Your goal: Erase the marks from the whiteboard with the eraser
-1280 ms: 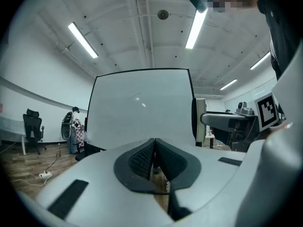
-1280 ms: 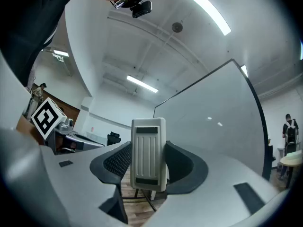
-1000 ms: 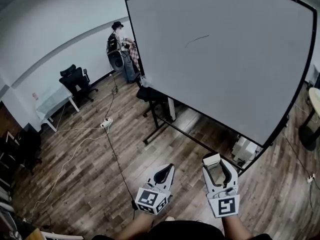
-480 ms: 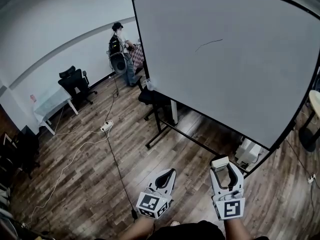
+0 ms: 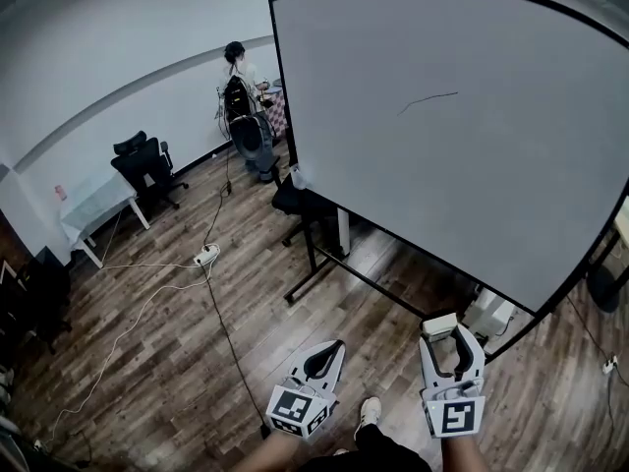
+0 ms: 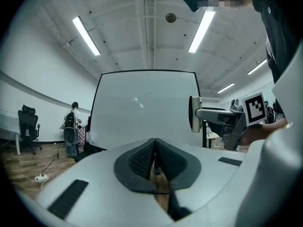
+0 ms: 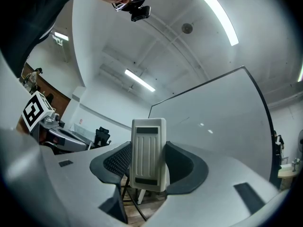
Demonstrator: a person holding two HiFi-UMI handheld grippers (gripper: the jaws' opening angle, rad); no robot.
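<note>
white eraser (image 7: 148, 154) sits pinched in the right gripper (image 5: 451, 337); left gripper (image 5: 330, 352) is pressed together, empty; the mark (image 5: 428, 99) on the whiteboard (image 5: 511, 195) well ahead is unerased

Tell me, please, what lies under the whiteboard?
Under the whiteboard stand its black frame legs on the wood floor, plus a white box at the right. Anything behind it is covered.

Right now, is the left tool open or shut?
Shut. In the left gripper view, the left tool has its dark pads meeting at the tips, and nothing is held between them.
</note>
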